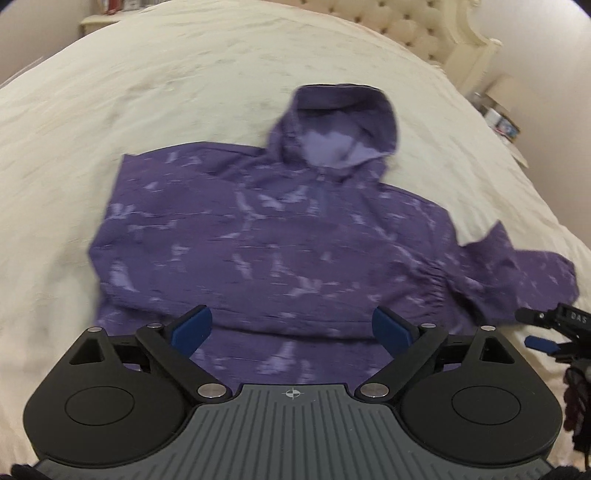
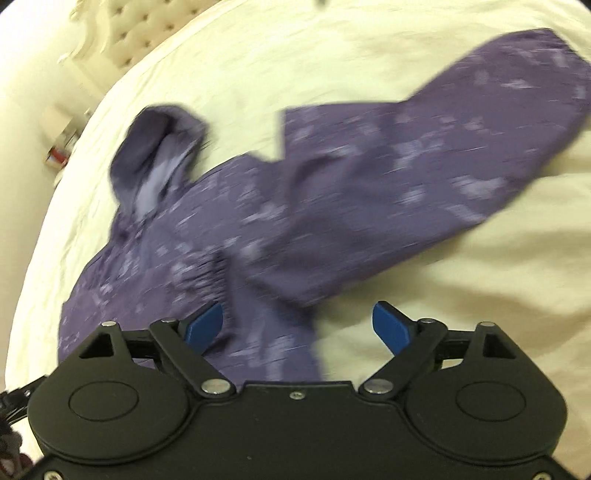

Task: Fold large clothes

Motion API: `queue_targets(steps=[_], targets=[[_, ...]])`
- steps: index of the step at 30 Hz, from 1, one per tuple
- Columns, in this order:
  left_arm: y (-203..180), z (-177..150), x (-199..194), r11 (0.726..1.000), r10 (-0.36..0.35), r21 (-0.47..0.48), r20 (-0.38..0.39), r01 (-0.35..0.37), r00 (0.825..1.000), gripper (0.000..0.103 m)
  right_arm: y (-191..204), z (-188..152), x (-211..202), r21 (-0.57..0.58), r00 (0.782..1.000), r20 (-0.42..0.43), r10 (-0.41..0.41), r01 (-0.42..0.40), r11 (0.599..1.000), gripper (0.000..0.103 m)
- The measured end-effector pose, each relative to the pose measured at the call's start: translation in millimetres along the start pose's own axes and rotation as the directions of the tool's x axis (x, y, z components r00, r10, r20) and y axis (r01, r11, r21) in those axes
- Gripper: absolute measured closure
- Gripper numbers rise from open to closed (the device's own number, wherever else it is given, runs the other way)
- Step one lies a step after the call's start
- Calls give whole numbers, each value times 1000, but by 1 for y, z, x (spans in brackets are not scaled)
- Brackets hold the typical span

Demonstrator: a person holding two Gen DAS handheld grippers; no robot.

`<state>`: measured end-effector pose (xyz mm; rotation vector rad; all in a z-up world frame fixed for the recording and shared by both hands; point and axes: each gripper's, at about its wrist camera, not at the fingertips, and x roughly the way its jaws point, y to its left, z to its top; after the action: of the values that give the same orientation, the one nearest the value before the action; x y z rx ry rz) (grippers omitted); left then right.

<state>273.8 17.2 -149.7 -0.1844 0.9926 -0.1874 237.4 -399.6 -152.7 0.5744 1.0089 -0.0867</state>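
A purple hooded jacket (image 1: 266, 236) with pale splotches lies flat on a cream bed, hood (image 1: 340, 125) pointing away. Its left sleeve is folded across the body; its right sleeve (image 1: 517, 273) sticks out to the right. My left gripper (image 1: 293, 328) is open and empty, just above the jacket's near hem. My right gripper (image 2: 297, 325) is open and empty over the jacket's (image 2: 229, 236) right hem corner, with the right sleeve (image 2: 424, 166) stretching away ahead of it. The right gripper also shows at the right edge of the left wrist view (image 1: 550, 332).
The cream bedspread (image 1: 147, 92) surrounds the jacket on all sides. A tufted headboard (image 1: 406, 26) stands at the far end. A nightstand with small items (image 1: 502, 118) sits beyond the bed's right side.
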Motion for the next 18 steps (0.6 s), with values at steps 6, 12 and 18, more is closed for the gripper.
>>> queue_targets(steps=[6, 12, 18], targets=[[-39, -8, -2, 1000, -14, 17, 5, 13, 1000, 9, -59, 37, -16, 30, 997, 49, -62, 61, 998, 11], [-60, -16, -3, 1000, 5, 19, -7, -5, 1000, 9, -107, 81, -18, 82, 985, 91, -150, 143, 986, 11], [-68, -19, -1, 999, 41, 24, -26, -40, 999, 9, -147, 105, -10, 177, 974, 102, -200, 180, 968, 11]])
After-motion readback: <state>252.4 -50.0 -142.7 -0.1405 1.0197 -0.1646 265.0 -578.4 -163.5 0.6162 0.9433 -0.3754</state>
